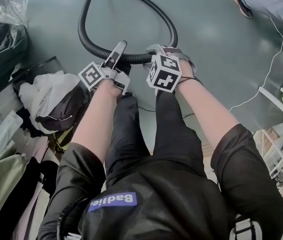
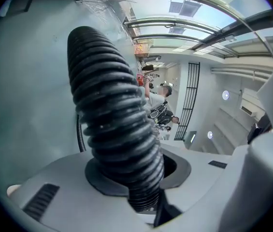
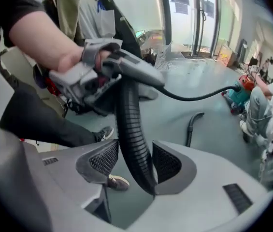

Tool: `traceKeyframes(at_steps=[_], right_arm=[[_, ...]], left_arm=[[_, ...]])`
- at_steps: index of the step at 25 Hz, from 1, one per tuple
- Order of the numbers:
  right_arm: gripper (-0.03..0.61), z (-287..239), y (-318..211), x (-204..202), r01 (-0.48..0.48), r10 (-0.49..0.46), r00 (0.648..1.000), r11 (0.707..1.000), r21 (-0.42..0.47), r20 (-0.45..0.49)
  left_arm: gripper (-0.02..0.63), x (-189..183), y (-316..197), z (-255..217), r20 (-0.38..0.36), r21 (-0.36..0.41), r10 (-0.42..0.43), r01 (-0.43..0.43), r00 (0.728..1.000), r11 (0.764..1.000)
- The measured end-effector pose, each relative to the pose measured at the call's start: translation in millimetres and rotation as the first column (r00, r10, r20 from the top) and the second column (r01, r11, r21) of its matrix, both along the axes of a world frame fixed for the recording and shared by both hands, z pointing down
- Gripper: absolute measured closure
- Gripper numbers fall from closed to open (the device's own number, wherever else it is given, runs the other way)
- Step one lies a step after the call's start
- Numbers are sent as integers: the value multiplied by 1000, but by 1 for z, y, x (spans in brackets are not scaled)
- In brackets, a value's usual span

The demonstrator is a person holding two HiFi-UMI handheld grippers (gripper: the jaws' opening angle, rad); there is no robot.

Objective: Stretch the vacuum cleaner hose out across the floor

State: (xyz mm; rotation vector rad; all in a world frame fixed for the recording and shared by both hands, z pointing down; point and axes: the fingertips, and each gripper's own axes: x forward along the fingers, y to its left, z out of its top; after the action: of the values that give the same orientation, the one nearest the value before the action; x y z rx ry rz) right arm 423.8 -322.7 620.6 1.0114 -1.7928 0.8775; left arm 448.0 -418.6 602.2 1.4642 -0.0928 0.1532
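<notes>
Bending over the vacuum cleaner hose (image 1: 136,58), a person holds both tongs side by side on its ribbed stretch: the left tongs (image 1: 117,51) clamped on it, the right tongs (image 3: 135,161) wider, the hose between their pads and touching only one. Beyond them it loops away across the grey-green floor (image 1: 206,44); farther off, another person's legs (image 1: 276,4) show at the right

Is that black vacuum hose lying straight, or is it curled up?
Curled. In the head view the hose makes a wide U-shaped loop over the floor rather than a straight line.
</notes>
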Motion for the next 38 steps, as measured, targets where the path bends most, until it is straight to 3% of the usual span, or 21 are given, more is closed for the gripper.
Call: traceKeyframes(at_steps=[3,6,10,15,17,19,21,22,24,27,31,33,35,38], right_arm=[[350,7,12,18,84,-81,988,996,14,-131],[348,16,15,26,192,-183,952,981,9,-246],[348,22,12,31,245,-236,929,970,-4,-285],[391,5,7,-13,241,-246,950,969,-48,-192],[393,-10,1,-27,177,-184,970,983,-57,-160],[394,-34,-8,-38,72,-76,990,997,-38,-122],[397,-60,-17,-51,-22,20,996,999,-27,-86],[397,-73,-21,-58,-59,57,996,998,-28,-72],[397,-99,-29,-72,-122,120,992,992,-33,-44],[397,-133,-37,-95,-164,164,986,986,-41,-21],[397,-161,-36,-121,-165,165,986,984,-64,0],[397,-172,-31,-129,-165,167,986,985,-53,23],[397,-181,-19,-131,-165,166,984,986,-15,59],[394,-190,13,-121,-166,158,976,985,45,146]], left_arm=[[483,-3,-8,-30,-35,-8,50,-51,998,999],[483,-13,-24,-59,-57,-24,71,-72,996,997],[483,-37,-53,-102,-94,-19,106,-108,990,994],[482,-73,-80,-148,-120,62,141,-134,983,989],[451,-77,-86,-159,-120,135,157,-140,980,981],[407,-81,-76,-161,-70,210,216,-198,974,958],[305,-90,-63,-152,29,258,239,-238,971,936],[256,-95,-59,-150,61,265,220,-228,974,937],[245,-102,-47,-150,84,254,200,-215,976,943],[245,-112,-8,-151,105,247,256,-275,961,929],[244,-113,18,-158,76,150,160,-170,984,974],[252,-111,36,-162,65,102,144,-150,988,983],[432,-112,48,-164,75,105,134,-142,988,984],[446,-103,69,-181,36,136,150,-153,988,979]])
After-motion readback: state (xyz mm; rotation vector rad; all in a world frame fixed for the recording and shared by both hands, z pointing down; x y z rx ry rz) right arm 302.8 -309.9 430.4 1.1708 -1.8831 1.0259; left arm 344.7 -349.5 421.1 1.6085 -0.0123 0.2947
